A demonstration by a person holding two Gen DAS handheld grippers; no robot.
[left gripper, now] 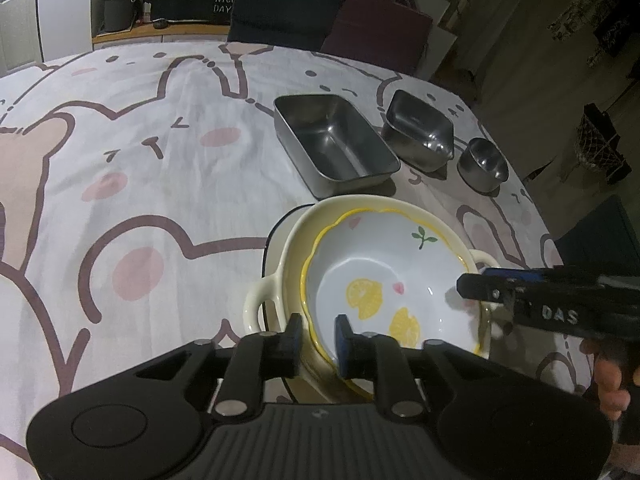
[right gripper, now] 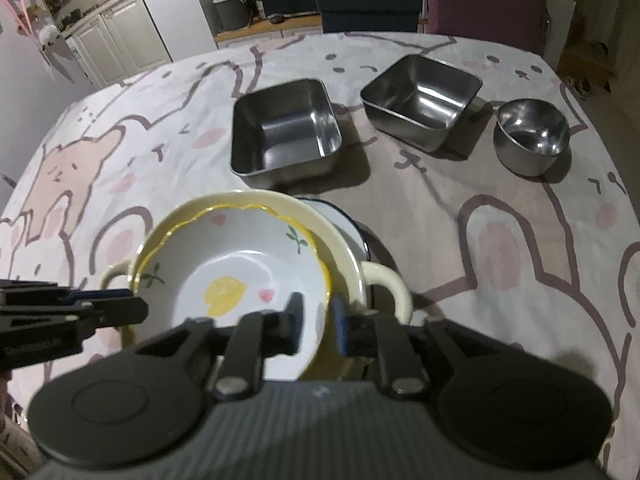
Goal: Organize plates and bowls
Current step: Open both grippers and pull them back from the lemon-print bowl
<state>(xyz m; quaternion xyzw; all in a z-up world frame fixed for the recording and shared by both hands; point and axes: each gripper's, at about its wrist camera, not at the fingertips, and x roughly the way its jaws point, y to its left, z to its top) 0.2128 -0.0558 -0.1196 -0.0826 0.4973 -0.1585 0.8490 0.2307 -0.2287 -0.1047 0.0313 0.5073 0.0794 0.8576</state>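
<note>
A white bowl with a wavy yellow rim and painted lemons (left gripper: pixel 384 264) (right gripper: pixel 240 248) sits nested inside a cream two-handled bowl (left gripper: pixel 292 248) (right gripper: pixel 320 220). That cream bowl rests on a white plate with a dark rim (left gripper: pixel 276 232) (right gripper: pixel 352 228). My left gripper (left gripper: pixel 319 340) (right gripper: pixel 136 304) straddles the lemon bowl's near-left rim, and its pads stand apart from the rim. On the opposite side my right gripper (right gripper: pixel 318 320) (left gripper: pixel 470 284) straddles the rim the same way, with a gap showing between pads and rim. Both are open.
Behind the stack stand a rectangular steel tin (left gripper: pixel 336 144) (right gripper: pixel 284 128), a square steel tin (left gripper: pixel 420 128) (right gripper: pixel 420 96) and a small round steel bowl (left gripper: pixel 482 164) (right gripper: pixel 532 132). The cartoon tablecloth (left gripper: pixel 160 160) stretches bare to the left. Chairs (left gripper: pixel 288 4) line the far edge.
</note>
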